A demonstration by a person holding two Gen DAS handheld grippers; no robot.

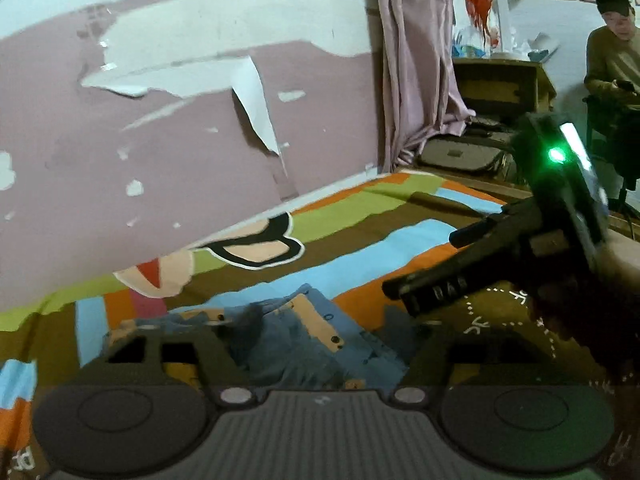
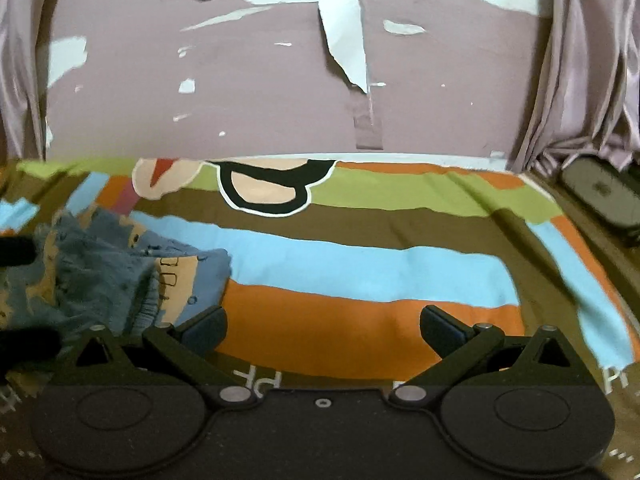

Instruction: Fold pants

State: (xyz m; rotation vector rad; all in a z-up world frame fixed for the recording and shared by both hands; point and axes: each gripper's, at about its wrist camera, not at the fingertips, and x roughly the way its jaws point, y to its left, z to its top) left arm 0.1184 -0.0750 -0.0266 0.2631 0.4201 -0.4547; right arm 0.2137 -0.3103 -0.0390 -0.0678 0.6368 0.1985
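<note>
The left gripper (image 1: 316, 344) has its jaws spread wide, the pants (image 1: 304, 336) lying between and below them on the bed; its pads do not visibly press on the cloth, though the fingertips themselves are blurred and hard to make out. The pants are blue with tan patches and small dark prints, bunched in a crumpled heap. Just to the right of them in the left wrist view reaches the right gripper (image 1: 424, 280), a dark body with a lit green lamp above it.

The right gripper (image 2: 324, 324) is also wide open, its two blue-padded fingers (image 2: 208, 326) well apart with nothing between them; it hangs over an orange band of the bedspread (image 2: 360, 264). The pants (image 2: 120, 276) lie to its left, just beside the left finger, and a dark part of the other gripper shows at the left edge of the view.

The bedspread is striped in brown, light blue, orange and green with a cartoon figure near the wall (image 1: 180, 140). The wall is mauve with paper peeling off in white patches. A pale curtain (image 1: 416, 60) hangs at the bed's far corner, and a seated person (image 1: 612, 60) is beyond it.
</note>
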